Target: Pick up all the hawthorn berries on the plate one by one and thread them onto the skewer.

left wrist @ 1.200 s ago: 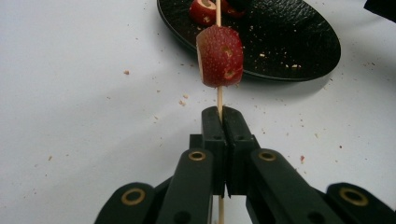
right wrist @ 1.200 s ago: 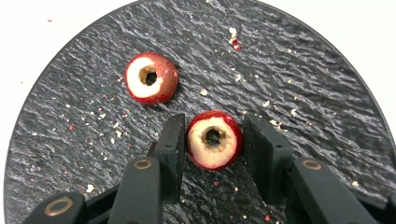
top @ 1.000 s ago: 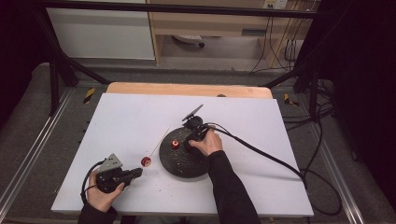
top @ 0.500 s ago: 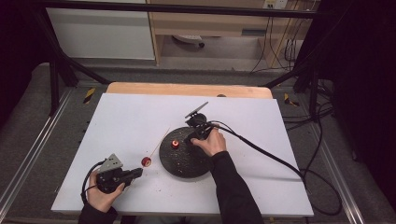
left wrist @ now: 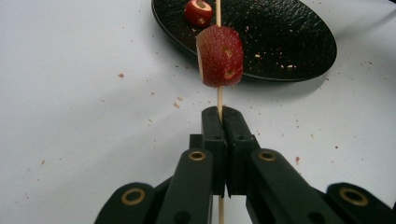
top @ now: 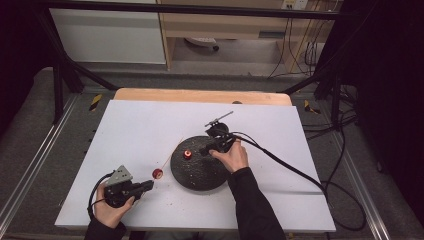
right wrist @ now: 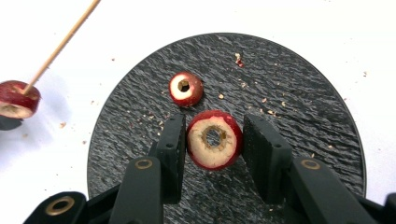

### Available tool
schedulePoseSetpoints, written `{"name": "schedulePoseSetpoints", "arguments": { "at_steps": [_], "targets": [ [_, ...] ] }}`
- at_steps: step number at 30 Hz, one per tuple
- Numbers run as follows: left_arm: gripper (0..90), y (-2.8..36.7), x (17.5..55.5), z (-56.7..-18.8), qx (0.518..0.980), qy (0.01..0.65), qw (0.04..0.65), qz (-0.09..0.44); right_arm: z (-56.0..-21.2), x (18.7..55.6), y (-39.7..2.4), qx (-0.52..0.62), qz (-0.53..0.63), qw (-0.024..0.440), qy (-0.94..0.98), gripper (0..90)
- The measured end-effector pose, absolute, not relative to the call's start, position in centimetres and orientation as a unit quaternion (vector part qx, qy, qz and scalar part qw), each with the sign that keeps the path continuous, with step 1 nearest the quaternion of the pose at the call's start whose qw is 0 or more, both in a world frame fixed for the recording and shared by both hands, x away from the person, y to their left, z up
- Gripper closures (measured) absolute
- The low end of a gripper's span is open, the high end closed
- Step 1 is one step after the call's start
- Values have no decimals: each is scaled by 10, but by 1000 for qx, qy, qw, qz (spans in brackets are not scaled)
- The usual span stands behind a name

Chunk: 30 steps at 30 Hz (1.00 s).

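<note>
While the left tool (left wrist: 219, 140) pinches the skewer (left wrist: 218, 98), one fruit slice (left wrist: 219, 56) threaded just ahead, the right tool (right wrist: 214, 149), jaws spread, brackets a cored slice (right wrist: 214, 139) over the plate (right wrist: 299, 116), seemingly for threading next.

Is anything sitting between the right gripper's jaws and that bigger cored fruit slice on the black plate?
Nothing visible. The larger slice sits directly between the right gripper's open jaws on the slate plate. The smaller slice lies beyond them, apart.
</note>
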State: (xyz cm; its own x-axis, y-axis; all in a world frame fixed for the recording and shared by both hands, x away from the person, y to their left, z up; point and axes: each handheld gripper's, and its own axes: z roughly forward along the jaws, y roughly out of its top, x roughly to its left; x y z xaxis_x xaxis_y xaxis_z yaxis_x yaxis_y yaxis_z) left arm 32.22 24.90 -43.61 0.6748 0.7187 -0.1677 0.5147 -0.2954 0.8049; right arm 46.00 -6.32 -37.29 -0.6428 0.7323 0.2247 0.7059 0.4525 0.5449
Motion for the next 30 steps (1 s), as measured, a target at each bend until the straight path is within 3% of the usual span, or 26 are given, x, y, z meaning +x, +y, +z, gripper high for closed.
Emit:
{"name": "schedulePoseSetpoints", "arguments": {
  "at_steps": [23,30],
  "targets": [
    [884,245,320,-435,796,383,454,117,-384,418,-87,435,487,28,757,613],
    [884,242,318,-435,793,382,459,122,-396,410,-88,452,548,11,704,613]
  ]
}}
